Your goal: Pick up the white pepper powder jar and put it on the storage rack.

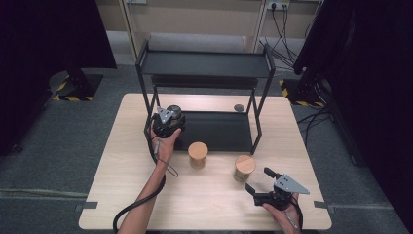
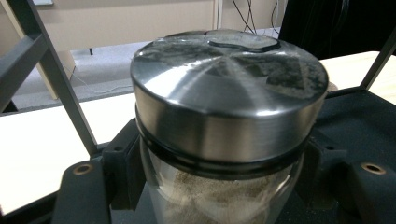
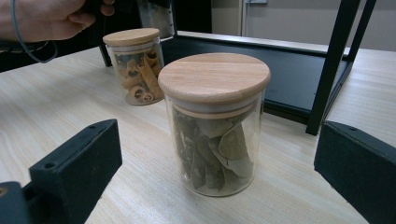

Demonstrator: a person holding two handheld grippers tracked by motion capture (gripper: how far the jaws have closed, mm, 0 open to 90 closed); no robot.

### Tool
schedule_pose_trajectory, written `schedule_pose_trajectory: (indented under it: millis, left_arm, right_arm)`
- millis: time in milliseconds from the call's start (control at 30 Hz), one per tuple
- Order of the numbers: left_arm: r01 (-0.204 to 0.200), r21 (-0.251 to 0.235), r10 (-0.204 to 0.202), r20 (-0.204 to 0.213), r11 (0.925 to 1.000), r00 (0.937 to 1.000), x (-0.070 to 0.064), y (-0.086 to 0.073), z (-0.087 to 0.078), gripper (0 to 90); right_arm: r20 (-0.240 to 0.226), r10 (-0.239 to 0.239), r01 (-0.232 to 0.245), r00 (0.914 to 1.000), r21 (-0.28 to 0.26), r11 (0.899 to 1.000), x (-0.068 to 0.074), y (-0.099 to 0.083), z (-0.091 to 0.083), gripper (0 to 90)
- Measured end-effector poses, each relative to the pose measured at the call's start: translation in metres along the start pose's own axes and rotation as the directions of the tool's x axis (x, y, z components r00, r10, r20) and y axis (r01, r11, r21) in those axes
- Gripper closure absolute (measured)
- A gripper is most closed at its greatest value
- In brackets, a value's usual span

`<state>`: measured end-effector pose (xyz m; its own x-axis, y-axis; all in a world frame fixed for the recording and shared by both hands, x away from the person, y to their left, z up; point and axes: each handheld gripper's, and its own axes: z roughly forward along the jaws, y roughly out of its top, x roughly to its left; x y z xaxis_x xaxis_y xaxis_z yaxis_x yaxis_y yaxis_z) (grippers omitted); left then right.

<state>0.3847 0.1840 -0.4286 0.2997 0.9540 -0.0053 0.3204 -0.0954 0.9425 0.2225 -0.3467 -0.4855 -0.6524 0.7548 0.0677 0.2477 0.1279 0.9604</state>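
Note:
A glass jar of sandy powder with a steel lid (image 2: 224, 88) sits between the jaws of my left gripper (image 2: 219, 186), which is shut on it. In the high view this gripper (image 1: 168, 124) holds the jar (image 1: 174, 110) at the left end of the black rack's lower shelf (image 1: 219, 131). My right gripper (image 1: 258, 179) is open near the table's front right. A wooden-lidded jar of dried leaves (image 3: 215, 121) stands upright just ahead of its spread jaws, untouched. That jar (image 1: 244, 168) is on the table in front of the rack.
A second wooden-lidded jar (image 1: 198, 155), holding cinnamon bark (image 3: 136, 65), stands in front of the rack beside the left hand. The rack's upper shelf (image 1: 204, 63) overhangs the lower one. A small dark disc (image 1: 238, 107) lies behind the rack. The wooden table (image 1: 209, 204) has bare room at its front.

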Motion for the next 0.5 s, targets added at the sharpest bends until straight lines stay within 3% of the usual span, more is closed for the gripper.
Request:
schedule_pose_trajectory:
  millis: [500]
  left_arm:
    - [0.010,0.016,-0.009,-0.021,0.9998,0.9997,-0.002,-0.006,0.012,30.9]
  right_arm:
    - [-0.002,-0.002,0.002,1.0000,0.001,1.000,0.000,0.000,0.000,1.3]
